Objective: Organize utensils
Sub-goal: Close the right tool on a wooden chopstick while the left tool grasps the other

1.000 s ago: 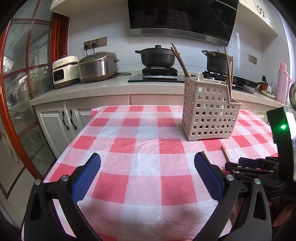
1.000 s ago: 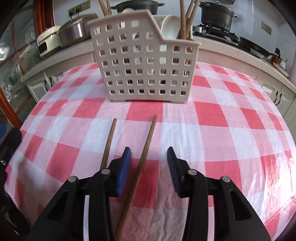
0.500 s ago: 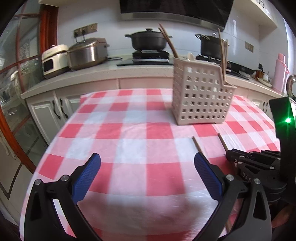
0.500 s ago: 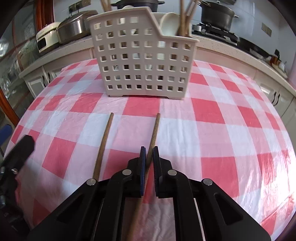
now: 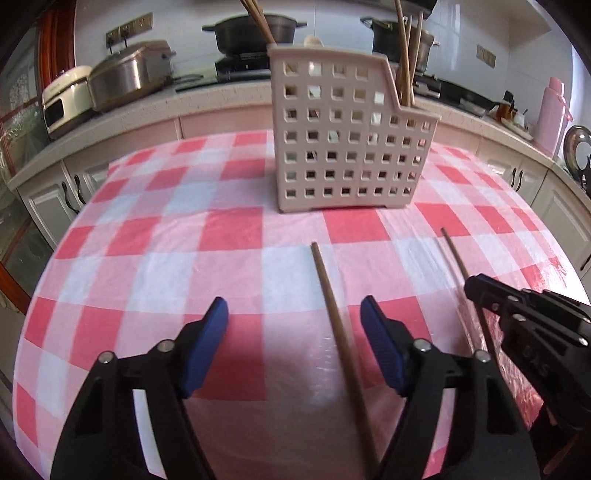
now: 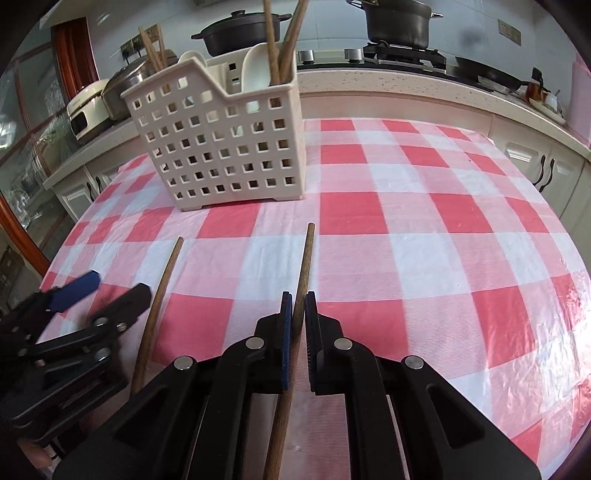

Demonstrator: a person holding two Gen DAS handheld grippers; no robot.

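Observation:
Two brown wooden chopsticks lie on the red-and-white checked tablecloth (image 5: 229,232) in front of a beige perforated utensil basket (image 5: 343,147) (image 6: 221,147). My left gripper (image 5: 295,325) straddles the left chopstick (image 5: 332,306), which sits close to the right-hand pad. Its jaws are closing, and the pads do not touch the stick. My right gripper (image 6: 298,306) is shut on the right chopstick (image 6: 306,258) near its middle. In the left wrist view the right gripper (image 5: 480,291) shows at the right edge on its chopstick (image 5: 456,254). The left gripper (image 6: 107,293) appears beside the left chopstick (image 6: 162,288).
The basket holds several chopsticks and white spoons (image 6: 255,70). Behind the table runs a counter with a rice cooker (image 5: 129,74), a small cream appliance (image 5: 66,96), black pots on a stove (image 6: 399,18) and a pink flask (image 5: 552,110). White cabinets (image 6: 546,173) stand beyond the table's far edge.
My left gripper has moved right and forward so the left chopstick lies between its jaws, which have narrowed. My right gripper has shut on the right chopstick and shifted with it.

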